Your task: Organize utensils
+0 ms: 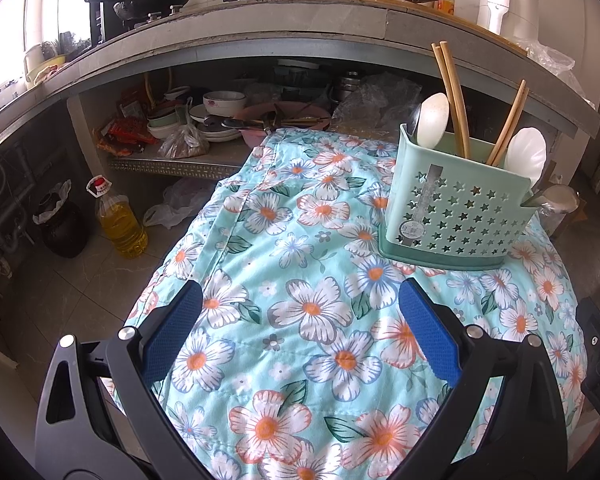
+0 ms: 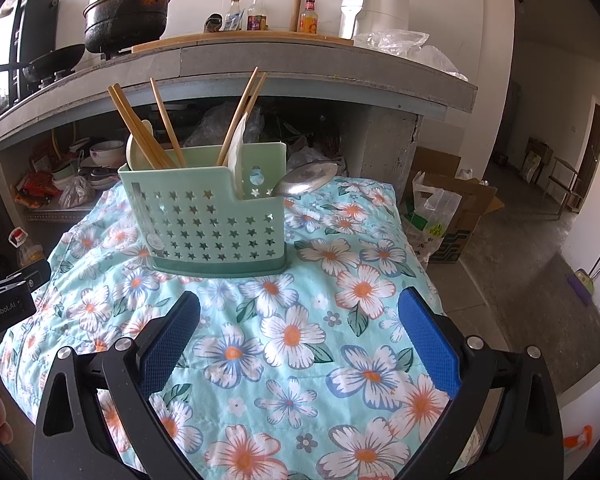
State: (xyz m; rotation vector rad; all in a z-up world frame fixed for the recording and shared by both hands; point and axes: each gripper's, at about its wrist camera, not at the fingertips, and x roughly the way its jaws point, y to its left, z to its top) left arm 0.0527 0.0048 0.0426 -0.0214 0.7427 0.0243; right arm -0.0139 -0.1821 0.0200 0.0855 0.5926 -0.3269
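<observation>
A pale green utensil holder (image 1: 456,208) (image 2: 208,220) with star cut-outs stands on a table under a floral cloth (image 1: 300,280) (image 2: 300,320). It holds several wooden chopsticks (image 1: 454,96) (image 2: 140,128), white spoons (image 1: 432,120) (image 2: 236,148) and a metal spoon (image 2: 306,178) that leans out of its right side. My left gripper (image 1: 300,304) is open and empty above the cloth, in front and to the left of the holder. My right gripper (image 2: 300,312) is open and empty, in front of the holder.
A concrete counter (image 2: 300,64) behind the table carries pots, bottles and a white appliance (image 2: 376,4). Bowls and plates (image 1: 220,116) fill the shelf below it. An oil bottle (image 1: 118,220) and a dark jar (image 1: 60,224) stand on the floor at left. Boxes and bags (image 2: 444,208) lie at right.
</observation>
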